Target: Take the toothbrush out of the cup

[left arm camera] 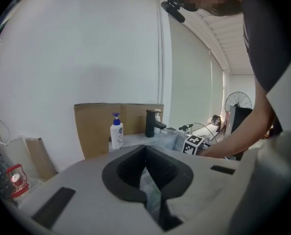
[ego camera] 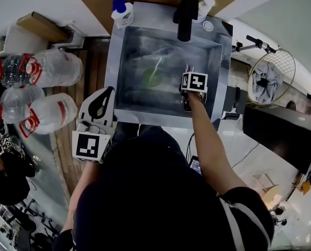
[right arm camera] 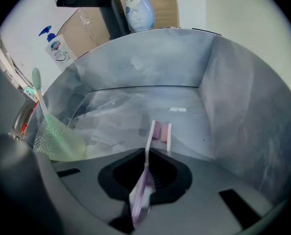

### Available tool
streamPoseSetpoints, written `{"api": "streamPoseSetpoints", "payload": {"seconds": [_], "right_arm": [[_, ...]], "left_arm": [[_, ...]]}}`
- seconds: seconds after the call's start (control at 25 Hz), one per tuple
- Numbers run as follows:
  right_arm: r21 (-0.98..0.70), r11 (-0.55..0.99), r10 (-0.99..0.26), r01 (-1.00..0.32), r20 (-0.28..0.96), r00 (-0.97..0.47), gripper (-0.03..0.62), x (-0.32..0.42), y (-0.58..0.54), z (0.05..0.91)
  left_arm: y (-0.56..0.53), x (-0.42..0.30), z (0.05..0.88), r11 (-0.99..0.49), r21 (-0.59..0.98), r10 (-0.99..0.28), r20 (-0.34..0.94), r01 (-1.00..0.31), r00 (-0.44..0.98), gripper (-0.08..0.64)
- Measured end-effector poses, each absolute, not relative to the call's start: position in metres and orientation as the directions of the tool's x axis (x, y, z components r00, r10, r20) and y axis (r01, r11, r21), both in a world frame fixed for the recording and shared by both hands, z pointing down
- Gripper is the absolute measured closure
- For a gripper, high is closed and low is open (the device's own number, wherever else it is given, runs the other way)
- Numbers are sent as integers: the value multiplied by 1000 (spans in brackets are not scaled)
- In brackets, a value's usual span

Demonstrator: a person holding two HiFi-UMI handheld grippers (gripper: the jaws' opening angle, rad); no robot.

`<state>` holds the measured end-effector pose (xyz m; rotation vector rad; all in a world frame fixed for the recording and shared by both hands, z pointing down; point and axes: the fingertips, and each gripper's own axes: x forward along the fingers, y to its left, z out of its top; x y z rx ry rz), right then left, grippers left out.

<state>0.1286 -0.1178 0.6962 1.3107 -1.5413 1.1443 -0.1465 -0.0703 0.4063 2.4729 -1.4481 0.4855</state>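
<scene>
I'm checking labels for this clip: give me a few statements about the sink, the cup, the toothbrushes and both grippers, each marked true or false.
1. The right gripper has its fingers closed on a pink toothbrush. True.
2. The green cup is empty. False: a green toothbrush stands in it.
3. The left gripper reaches down into the sink. False: it is held outside the basin, by its left edge, fingers together with nothing between them.
4. A pump bottle with a blue top stands at the sink's back edge. True.
</scene>
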Motion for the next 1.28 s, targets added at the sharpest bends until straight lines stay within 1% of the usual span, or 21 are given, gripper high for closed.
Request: {"api": "streamPoseSetpoints", "payload": {"seconds": [0.2, 0.24, 0.32, 0.36, 0.52, 0.68, 0.84, 1.0, 1.08, 1.28], "right_arm": [[-136, 36, -334, -990, 932, -140, 541, 128, -120, 686], [-137, 27, -357, -990, 924, -138, 526, 128, -120, 681], [-132, 20, -418, -991, 899, -129, 460, 129, -121, 666], [-120, 28, -457, -992, 881, -120, 460, 128, -122, 657], [-50, 129, -611, -990, 782, -119, 460, 113, -124, 613], [3, 268, -711, -963, 676, -196, 460, 76, -121, 574], [0, 386, -722, -922, 622, -303, 460, 35, -117, 556], [-33, 457, -687, -889, 622, -376, 460, 0, -119, 560], [-49, 471, -668, -881, 632, -393, 460, -12, -121, 565], [-82, 440, -647, -894, 661, -379, 460, -24, -132, 580]], "left_arm": [[-69, -146, 406, -489, 34, -798, 385, -872, 463, 537], [-69, -145, 405, -489, 36, -800, 380, -871, 465, 537], [-69, -144, 404, -491, 39, -800, 376, -870, 468, 537], [-69, -143, 404, -492, 40, -800, 374, -869, 470, 538], [-69, -141, 405, -500, 39, -794, 377, -865, 476, 537], [-68, -139, 405, -503, 44, -792, 376, -863, 481, 538], [-68, -139, 404, -504, 48, -792, 373, -862, 484, 537], [-65, -141, 405, -497, 46, -792, 384, -867, 475, 537], [-63, -145, 405, -487, 44, -796, 388, -872, 464, 537], [-61, -158, 405, -452, 42, -813, 392, -891, 431, 537]]}}
